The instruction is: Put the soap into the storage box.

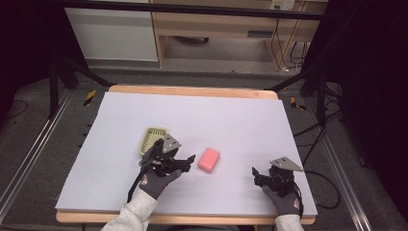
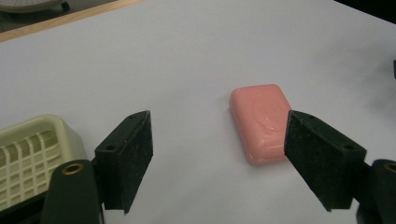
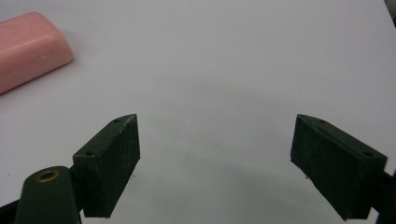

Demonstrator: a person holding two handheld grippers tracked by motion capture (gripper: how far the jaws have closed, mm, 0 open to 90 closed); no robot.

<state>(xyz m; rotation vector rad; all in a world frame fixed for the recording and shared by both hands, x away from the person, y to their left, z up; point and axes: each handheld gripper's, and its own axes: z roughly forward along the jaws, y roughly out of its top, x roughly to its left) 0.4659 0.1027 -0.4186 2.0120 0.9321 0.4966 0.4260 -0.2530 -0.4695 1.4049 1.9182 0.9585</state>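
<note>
A pink bar of soap [image 1: 209,159] lies flat on the white desk [image 1: 240,120], near the middle of its front half, with a pale yellow soap dish [image 1: 151,139] well to its left. The left gripper [image 1: 189,161] is held just beside the soap on the dish side, its jaws standing wide apart with nothing between them. In the left gripper view the soap [image 2: 261,122] is seen ahead and off to the right, partly hidden behind the right-hand jaw, while the dish [image 2: 32,154] sits at the lower left. The right gripper [image 1: 256,174] rests well apart from the soap, near the front right of the desk, its jaws also wide open and empty; the soap [image 3: 28,46] appears at the top left corner of its view.

The step in hand is judged to be the approach to the soap for a grasp. For a sound grip, the left gripper should be shifted sideways until the bar is centred between the jaws, and then lowered so that the pads meet the two long sides. The bar looks smooth and rounded, so a low, square hold is advised, lest it squirt out as the jaws are closed. The dish should be kept clear of during the move.
</note>
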